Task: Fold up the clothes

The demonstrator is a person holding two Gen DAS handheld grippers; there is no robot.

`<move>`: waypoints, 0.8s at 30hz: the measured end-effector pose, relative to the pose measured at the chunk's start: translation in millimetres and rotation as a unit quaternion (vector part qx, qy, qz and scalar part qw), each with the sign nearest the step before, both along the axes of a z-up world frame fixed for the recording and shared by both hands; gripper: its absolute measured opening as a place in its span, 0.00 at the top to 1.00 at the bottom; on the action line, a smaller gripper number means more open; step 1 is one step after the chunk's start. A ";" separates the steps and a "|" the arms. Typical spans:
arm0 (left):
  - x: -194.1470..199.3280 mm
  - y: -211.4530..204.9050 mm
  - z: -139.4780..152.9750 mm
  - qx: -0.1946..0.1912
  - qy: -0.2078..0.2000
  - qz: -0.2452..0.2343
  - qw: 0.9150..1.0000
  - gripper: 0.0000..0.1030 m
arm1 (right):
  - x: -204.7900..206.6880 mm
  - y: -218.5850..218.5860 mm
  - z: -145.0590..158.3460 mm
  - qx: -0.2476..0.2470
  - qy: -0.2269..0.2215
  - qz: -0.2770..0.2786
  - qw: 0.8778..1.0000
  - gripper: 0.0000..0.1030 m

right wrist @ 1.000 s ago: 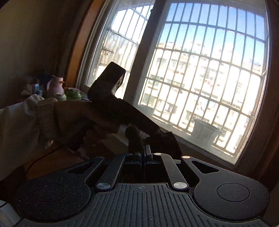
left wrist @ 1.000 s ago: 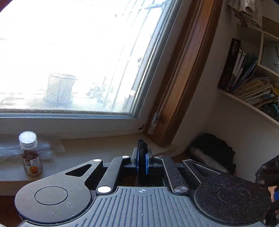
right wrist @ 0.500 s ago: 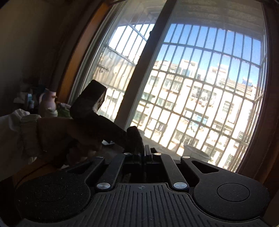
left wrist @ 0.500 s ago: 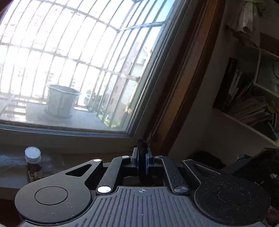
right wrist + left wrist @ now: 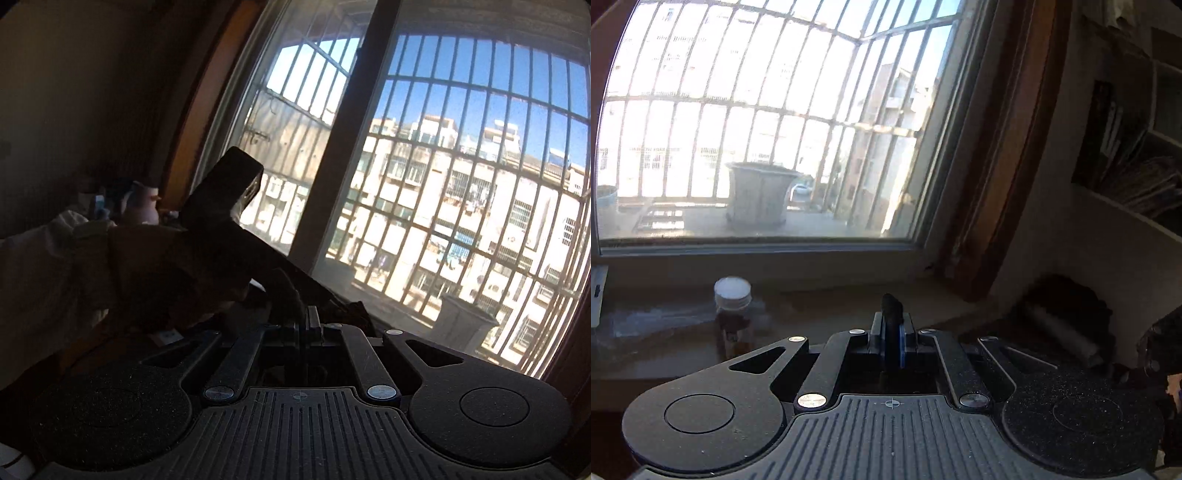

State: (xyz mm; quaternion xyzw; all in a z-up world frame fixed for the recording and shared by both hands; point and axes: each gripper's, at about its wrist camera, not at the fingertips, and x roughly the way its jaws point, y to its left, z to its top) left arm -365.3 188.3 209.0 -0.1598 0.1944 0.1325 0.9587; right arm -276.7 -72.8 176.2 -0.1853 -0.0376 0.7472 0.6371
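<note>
Both tongs closed, each pinching a bit of dark fabric: left tongs [image 5: 892,325] lower centre, right tongs [image 5: 303,325] lower centre. Garment's axis and direction can't be told, only nubs show. Windowsill [image 5: 820,317] edge runs across mid-frame, jar [image 5: 733,314] at left; barred window [image 5: 768,122] close ahead, bookshelf [image 5: 1126,173] right. Person's hand [image 5: 166,273] left, holding left device.

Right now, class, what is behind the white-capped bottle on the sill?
Behind the bottle rises the window; through it show bars and a pale planter outside. Clear plastic lies on the sill beside it. The sill directly behind the bottle is hidden.
</note>
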 end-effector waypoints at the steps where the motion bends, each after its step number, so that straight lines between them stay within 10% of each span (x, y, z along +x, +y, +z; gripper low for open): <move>1: -2.9 5.9 -14.5 -0.003 0.014 0.005 1.000 0.93 | -7.7 13.4 -12.8 -0.015 0.003 0.009 1.000 0.96; 9: -29.4 54.6 -133.6 -0.061 0.105 0.052 0.991 0.86 | -53.1 91.4 -147.0 -0.154 0.026 0.065 0.986 0.95; 14: -35.5 60.3 -125.9 -0.044 0.096 0.088 0.991 0.62 | -46.1 90.5 -174.7 -0.186 0.070 0.101 0.975 0.50; 24: -13.6 -12.9 -77.0 0.112 0.057 0.097 0.987 0.54 | 100.0 -48.0 -175.1 -0.139 0.078 -0.092 0.983 0.50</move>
